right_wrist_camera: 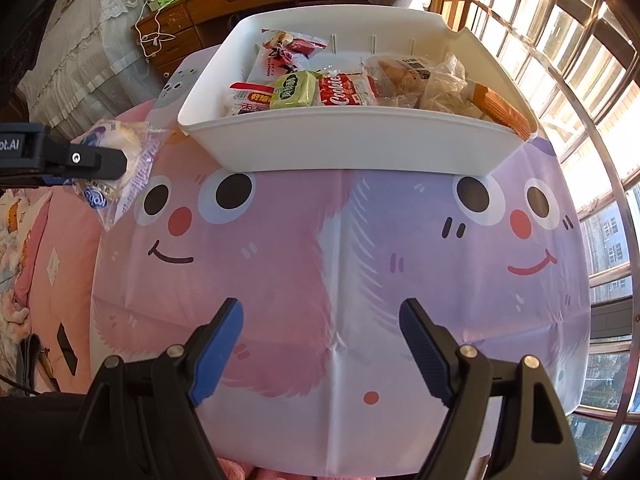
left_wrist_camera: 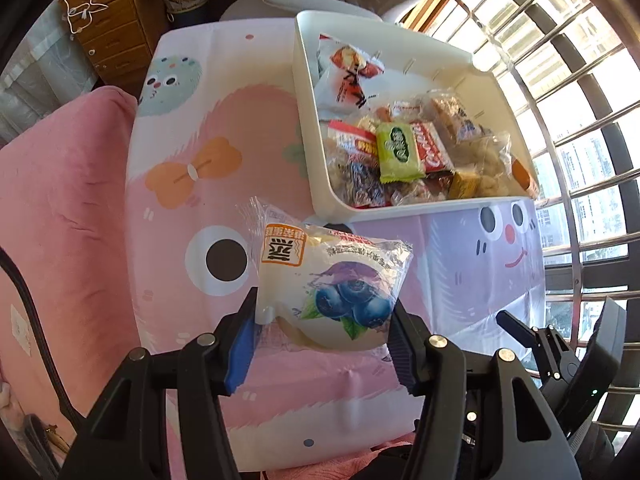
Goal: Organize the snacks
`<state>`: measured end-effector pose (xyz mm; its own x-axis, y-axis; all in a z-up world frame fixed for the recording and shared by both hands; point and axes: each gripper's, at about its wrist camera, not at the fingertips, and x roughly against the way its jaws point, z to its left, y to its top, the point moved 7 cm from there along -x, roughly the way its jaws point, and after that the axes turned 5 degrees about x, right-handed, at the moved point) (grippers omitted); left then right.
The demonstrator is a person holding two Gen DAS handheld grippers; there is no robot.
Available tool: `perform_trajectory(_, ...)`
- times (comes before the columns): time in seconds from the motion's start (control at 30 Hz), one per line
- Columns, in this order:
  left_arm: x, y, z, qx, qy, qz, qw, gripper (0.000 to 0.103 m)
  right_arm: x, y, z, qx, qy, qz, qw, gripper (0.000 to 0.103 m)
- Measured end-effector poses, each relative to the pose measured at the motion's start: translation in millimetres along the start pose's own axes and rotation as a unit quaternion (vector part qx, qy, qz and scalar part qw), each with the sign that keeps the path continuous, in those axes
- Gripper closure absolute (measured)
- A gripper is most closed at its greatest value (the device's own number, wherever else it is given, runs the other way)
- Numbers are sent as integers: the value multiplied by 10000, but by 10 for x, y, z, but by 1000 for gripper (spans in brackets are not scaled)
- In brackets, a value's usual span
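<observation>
Carrying a blueberry bun packet toward the snack bin

Left wrist view: left tool (left_wrist_camera: pixel 324 320) clamping the blueberry bun packet (left_wrist_camera: pixel 332 280) by its lower sides, lifted clear of the counter (left_wrist_camera: pixel 192 120), just short of the white bin's (left_wrist_camera: pixel 308 128) near corner. Keeping the squeeze light on the soft bun, raising above the rim before crossing, aiming for the barer far end rather than the heaped near end. Right wrist view: right tool (right_wrist_camera: pixel 320 340) hanging open and empty over the counter's near edge; same packet (right_wrist_camera: pixel 120 168) showing at the left, beside the bin (right_wrist_camera: pixel 340 140). Holding the right tool back, clear of the path.
</observation>
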<state>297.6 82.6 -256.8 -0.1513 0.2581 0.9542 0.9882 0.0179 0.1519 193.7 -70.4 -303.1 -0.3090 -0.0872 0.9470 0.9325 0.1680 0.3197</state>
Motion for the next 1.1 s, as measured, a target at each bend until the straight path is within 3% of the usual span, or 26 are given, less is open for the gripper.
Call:
perform_trajectory(0.43,344,441,-567,490,-322,-1132,9918,46,112,279,-466,649,309,-145,9973,22)
perform_trajectory(0.97,-101,767,-1180,909,-594,-1516,9825,44,-33,347,-1454,779,402,175,9960,22)
perform_trajectory(1.03,-105,782,-1242,864,-531,-1576,9823,38,-51,333,-1521,778,426,206,9958,22)
perform_trajectory(1.1,-98,779,-1299,780,-417,-1636,9826,25,-57,322,-1561,785,443,214,9957,22)
